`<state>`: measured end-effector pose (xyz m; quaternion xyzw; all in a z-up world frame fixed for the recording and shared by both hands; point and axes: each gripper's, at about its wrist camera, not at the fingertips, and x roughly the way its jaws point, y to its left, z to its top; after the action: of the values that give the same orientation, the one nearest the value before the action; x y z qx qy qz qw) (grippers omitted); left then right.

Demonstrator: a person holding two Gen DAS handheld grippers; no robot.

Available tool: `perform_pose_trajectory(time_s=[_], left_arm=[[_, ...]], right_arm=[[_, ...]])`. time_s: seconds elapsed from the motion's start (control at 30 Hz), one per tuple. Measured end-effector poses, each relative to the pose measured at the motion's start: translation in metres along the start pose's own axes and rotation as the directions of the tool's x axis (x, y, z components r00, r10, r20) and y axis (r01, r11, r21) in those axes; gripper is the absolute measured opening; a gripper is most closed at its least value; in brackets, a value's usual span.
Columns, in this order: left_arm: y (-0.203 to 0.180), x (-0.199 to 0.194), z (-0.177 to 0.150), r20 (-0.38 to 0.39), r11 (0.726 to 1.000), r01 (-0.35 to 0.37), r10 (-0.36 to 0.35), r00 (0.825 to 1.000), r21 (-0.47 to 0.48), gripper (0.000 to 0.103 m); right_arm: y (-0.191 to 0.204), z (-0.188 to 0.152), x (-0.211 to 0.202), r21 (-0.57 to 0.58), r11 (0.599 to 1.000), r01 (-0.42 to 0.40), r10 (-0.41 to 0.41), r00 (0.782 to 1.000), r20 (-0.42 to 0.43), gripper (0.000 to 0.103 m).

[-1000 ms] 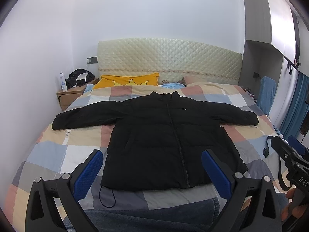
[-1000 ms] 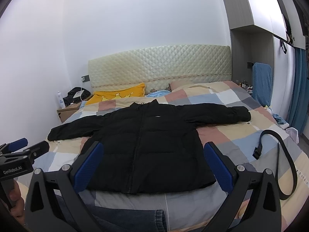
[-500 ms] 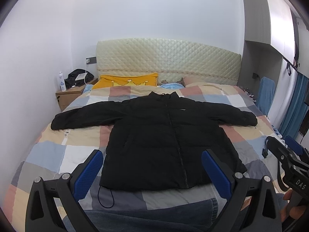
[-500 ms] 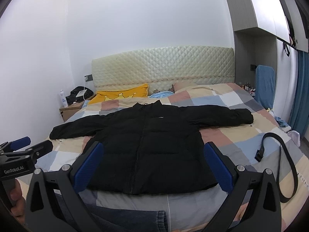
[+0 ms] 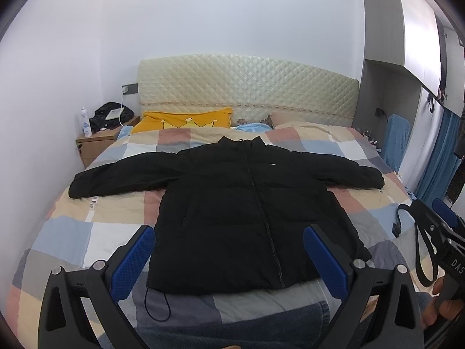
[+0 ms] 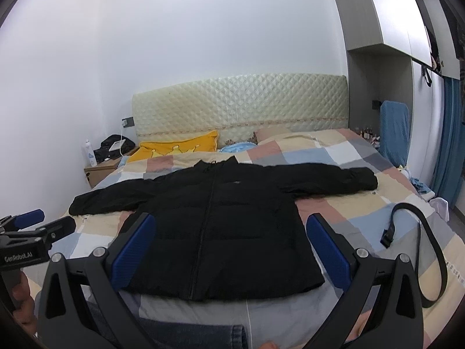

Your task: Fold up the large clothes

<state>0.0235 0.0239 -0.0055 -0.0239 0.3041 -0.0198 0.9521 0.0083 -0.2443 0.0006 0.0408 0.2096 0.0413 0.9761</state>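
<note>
I held both tongs, left (image 5: 226,250) and right (image 6: 229,244), spread apart and empty; the black jacket (image 5: 241,203) lay flat on the bed (image 5: 96,232) just ahead. Best start, I judged: pinch one sleeve cuff (image 5: 80,186) and sweep inward.

Matt black quilted jacket (image 5: 241,203) on a soft checked cloth quilt (image 5: 116,215); glossy padded headboard (image 5: 247,93); wooden nightstand (image 5: 96,145) far left
</note>
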Motion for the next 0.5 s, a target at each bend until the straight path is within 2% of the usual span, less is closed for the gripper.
perform_pose_trajectory(time_s=[0.03, 0.17, 0.3, 0.4, 0.5], left_arm=[[0.004, 0.007, 0.002, -0.018, 1.0, -0.002, 0.002, 1.0, 0.005, 0.103], [0.027, 0.044, 0.005, -0.107, 0.994, -0.088, 0.094, 0.99, 0.064, 0.103], [0.061, 0.075, 0.006, -0.18, 0.991, -0.128, 0.134, 0.975, 0.041, 0.103], [0.086, 0.097, 0.004, -0.232, 0.992, -0.128, 0.127, 0.964, 0.008, 0.103], [0.102, 0.121, -0.005, -0.302, 0.992, -0.127, 0.117, 0.946, -0.013, 0.103]], right_arm=[[-0.002, 0.001, 0.007, -0.005, 1.0, 0.01, -0.01, 1.0, -0.003, 0.103], [-0.022, 0.0, 0.045, 0.012, 1.0, 0.026, -0.025, 0.998, -0.06, 0.103], [-0.05, -0.003, 0.075, 0.074, 0.997, 0.034, -0.026, 0.994, -0.107, 0.103], [-0.068, -0.008, 0.095, 0.097, 0.994, 0.047, -0.033, 0.988, -0.148, 0.103], [-0.094, -0.022, 0.117, 0.129, 0.989, 0.065, -0.035, 0.973, -0.228, 0.103]])
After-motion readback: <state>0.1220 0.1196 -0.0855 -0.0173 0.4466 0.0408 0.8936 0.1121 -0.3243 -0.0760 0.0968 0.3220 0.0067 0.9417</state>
